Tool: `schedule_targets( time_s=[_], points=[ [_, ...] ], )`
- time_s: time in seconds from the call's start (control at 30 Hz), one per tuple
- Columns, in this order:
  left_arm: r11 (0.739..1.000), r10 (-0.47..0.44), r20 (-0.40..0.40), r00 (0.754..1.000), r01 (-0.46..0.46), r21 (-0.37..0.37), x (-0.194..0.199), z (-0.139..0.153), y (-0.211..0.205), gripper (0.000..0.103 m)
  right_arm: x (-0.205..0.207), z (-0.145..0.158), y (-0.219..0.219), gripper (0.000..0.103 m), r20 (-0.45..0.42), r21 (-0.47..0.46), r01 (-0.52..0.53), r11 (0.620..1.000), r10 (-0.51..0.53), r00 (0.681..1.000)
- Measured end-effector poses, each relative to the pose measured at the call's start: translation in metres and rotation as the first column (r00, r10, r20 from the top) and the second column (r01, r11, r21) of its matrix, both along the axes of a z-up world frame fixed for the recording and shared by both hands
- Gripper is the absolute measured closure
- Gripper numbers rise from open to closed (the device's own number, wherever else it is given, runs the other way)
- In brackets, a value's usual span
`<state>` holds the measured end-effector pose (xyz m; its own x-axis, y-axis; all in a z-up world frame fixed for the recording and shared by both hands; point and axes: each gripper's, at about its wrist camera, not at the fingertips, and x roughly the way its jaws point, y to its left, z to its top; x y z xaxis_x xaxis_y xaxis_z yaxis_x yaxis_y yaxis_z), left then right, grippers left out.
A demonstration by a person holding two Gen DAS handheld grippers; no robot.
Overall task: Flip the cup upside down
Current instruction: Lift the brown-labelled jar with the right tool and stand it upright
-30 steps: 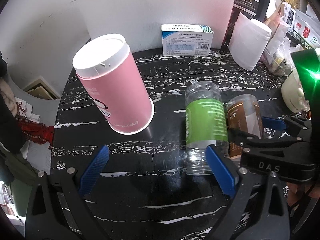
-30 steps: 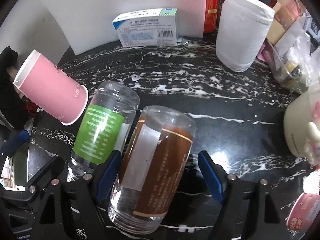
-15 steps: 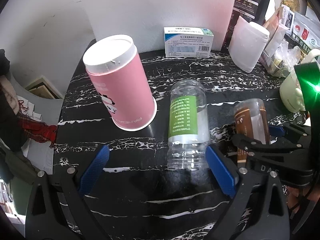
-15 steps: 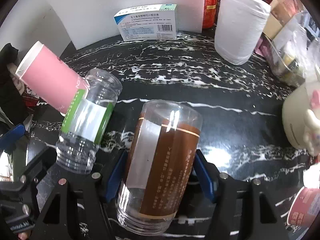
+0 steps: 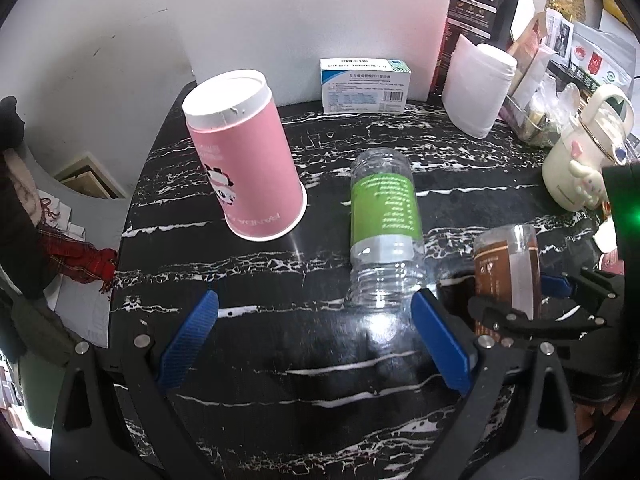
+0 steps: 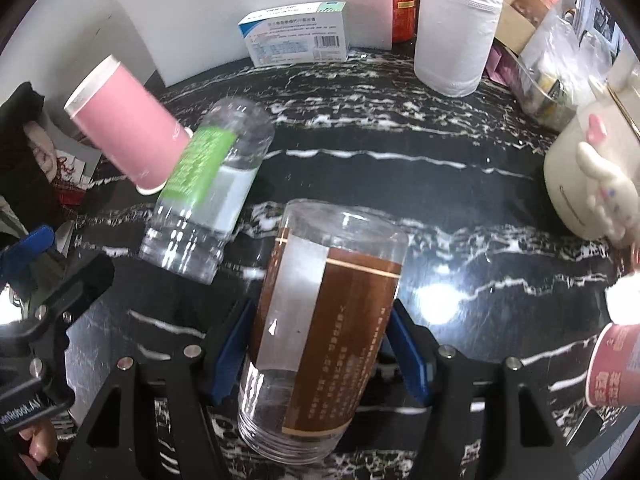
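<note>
My right gripper [image 6: 320,344] is shut on a clear cup with a brown label [image 6: 324,320], its mouth toward the camera and its base pointing away; it also shows in the left wrist view [image 5: 506,268] at the right. A clear cup with a green label [image 5: 382,224] lies on its side on the black marble table [image 5: 280,360], also seen in the right wrist view [image 6: 208,184]. A pink paper cup [image 5: 244,168] stands upside down at the left. My left gripper [image 5: 316,340] is open and empty, just in front of the green-label cup.
A medicine box [image 5: 366,86] and a white roll [image 5: 478,88] stand at the back by a white board. A cream mug [image 5: 580,172] and packets crowd the right side. A red-and-white cup [image 6: 616,364] sits at the right edge. The table's left edge drops off.
My right gripper closed on the brown-label cup and drew it to the right, away from the green-label cup. The left gripper backed off, staying open. The green-label cup rolled slightly.
</note>
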<state>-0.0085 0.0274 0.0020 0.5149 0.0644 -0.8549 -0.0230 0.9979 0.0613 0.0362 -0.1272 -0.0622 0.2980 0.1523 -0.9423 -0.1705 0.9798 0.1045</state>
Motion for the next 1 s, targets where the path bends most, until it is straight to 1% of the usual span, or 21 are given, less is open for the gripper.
schedule_targets(
  time_s=[0.23,0.33,0.4,0.53,0.7,0.8,0.9,1.0],
  points=[
    [1.0,0.003,-0.003,1.0,-0.003,0.001,-0.009,0.0,0.001,0.006,-0.018,-0.002,-0.001,0.036,-0.019,0.026,-0.001,1.0,0.002,1.0],
    [1.0,0.003,-0.007,1.0,-0.003,0.001,-0.012,-0.001,0.002,0.006,-0.027,0.002,-0.002,0.036,-0.033,0.065,-0.008,0.998,0.01,0.999],
    [1.0,0.004,-0.012,1.0,-0.004,0.0,-0.013,-0.001,0.004,0.006,-0.035,0.011,-0.004,0.037,-0.023,0.088,-0.01,0.996,0.012,1.0],
    [1.0,0.005,-0.017,1.0,-0.006,-0.015,-0.015,0.0,0.007,0.006,-0.049,0.033,-0.007,0.039,0.015,0.088,-0.01,0.996,0.009,1.0],
    [1.0,-0.004,-0.013,1.0,0.003,-0.022,-0.018,0.004,0.006,0.006,-0.062,0.049,-0.013,0.04,-0.002,0.118,-0.032,0.993,0.032,0.999],
    [1.0,-0.011,-0.012,1.0,0.011,-0.022,-0.019,0.006,0.004,0.006,-0.07,0.053,-0.013,0.04,-0.018,0.122,-0.059,0.991,0.062,0.998],
    [1.0,-0.018,-0.009,1.0,0.018,-0.025,-0.021,0.008,0.002,0.006,-0.081,0.057,-0.009,0.04,-0.047,0.123,-0.119,0.985,0.126,0.991],
    [0.999,-0.02,-0.001,1.0,0.02,-0.03,-0.022,0.01,0.001,0.006,-0.086,0.052,-0.005,0.04,-0.087,0.132,-0.173,0.976,0.185,0.979]
  ],
)
